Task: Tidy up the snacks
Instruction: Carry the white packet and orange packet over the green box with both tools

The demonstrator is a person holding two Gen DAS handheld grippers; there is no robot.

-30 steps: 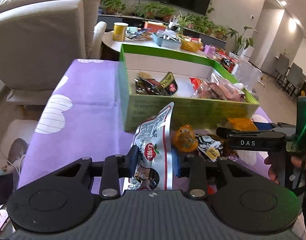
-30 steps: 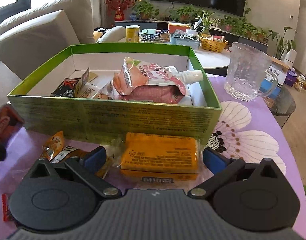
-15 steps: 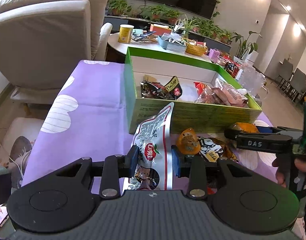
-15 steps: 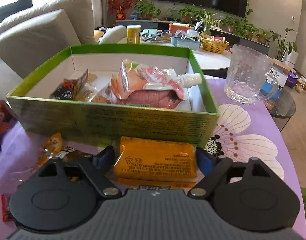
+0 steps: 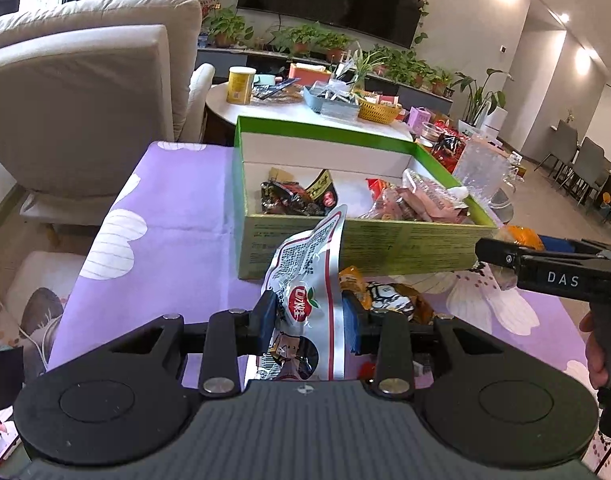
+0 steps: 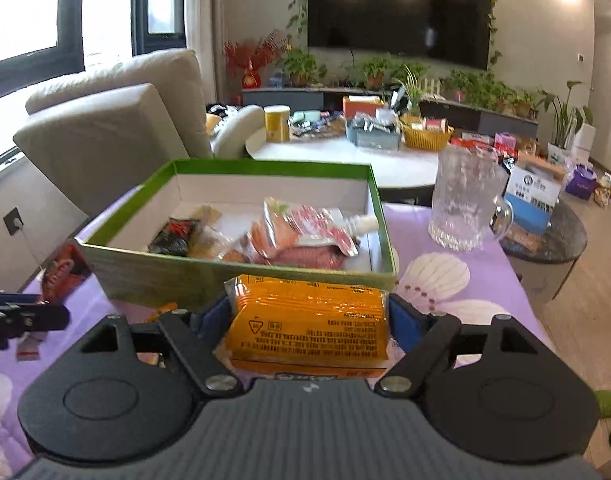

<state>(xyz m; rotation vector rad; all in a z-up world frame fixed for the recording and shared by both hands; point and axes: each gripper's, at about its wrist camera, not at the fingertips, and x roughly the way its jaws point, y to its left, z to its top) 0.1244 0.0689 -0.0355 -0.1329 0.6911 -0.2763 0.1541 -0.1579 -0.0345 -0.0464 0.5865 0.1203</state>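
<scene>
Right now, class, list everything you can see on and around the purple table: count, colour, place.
Open cardboard box: one, green, on the purple flowered tablecloth.
Spouted drink pouch: one, pink, inside box.
Dark snack packets: a few, inside box.
Glass mug: one, clear, right of box.
Orange packet: one, in right gripper.
Silver snack bag: one, in left gripper.
Loose snacks: several, before box.
Armchair: one, beige, behind table.

Left gripper (image 5: 308,322) clamps a silver snack pouch (image 5: 305,292) — green box (image 5: 345,240) beyond.
</scene>
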